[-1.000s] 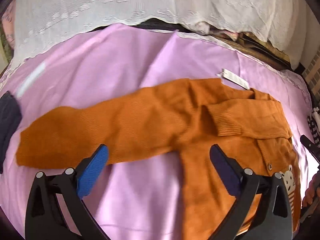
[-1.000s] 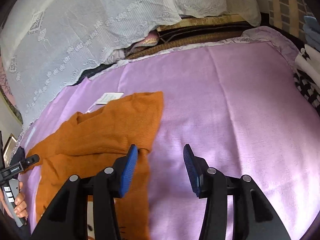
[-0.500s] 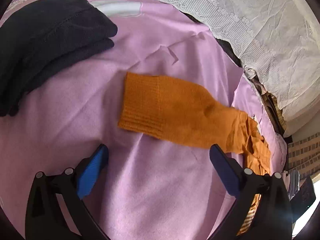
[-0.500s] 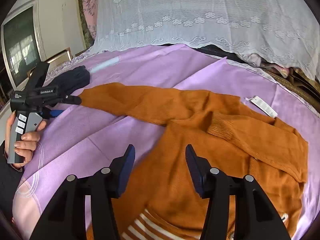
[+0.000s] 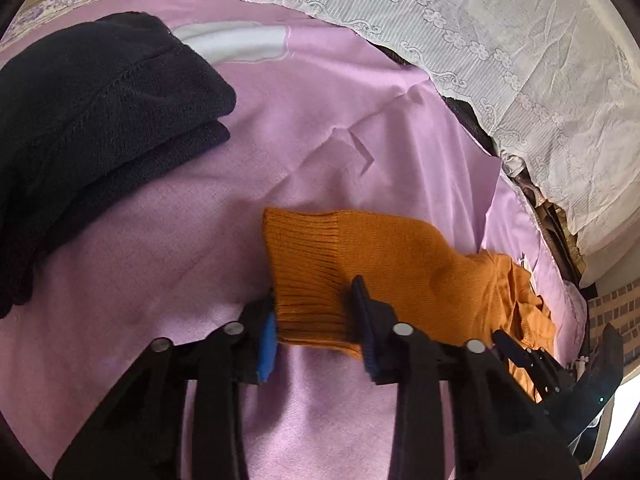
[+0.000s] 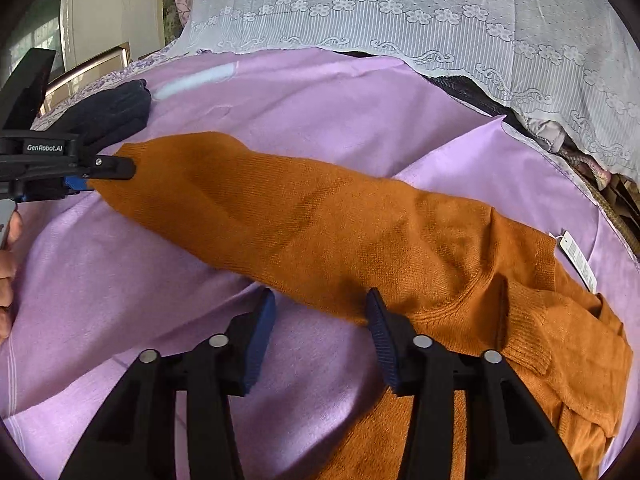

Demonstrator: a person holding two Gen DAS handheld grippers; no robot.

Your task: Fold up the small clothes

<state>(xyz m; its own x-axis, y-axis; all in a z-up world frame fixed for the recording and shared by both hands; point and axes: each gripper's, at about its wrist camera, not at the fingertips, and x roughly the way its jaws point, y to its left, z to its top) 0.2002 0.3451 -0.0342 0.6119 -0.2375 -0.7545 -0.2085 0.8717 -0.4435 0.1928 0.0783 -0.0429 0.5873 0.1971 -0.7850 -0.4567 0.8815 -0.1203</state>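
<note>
Lilac bedsheet (image 5: pixel 168 264), white lace cover (image 6: pixel 440 20) behind (floral pattern), dark folded garment (image 5: pixel 80 120) at far left

Orange knit sweater (image 6: pixel 360 240) flat on purple sheet, one sleeve (image 5: pixel 360 264) outstretched

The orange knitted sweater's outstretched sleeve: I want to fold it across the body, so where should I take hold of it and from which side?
Grip the ribbed cuff of the orange knitted sweater, coming from the open end. The sleeve lies flat and straight on the purple sheet, with the cuff as its free end. The left gripper is closing there now.
</note>
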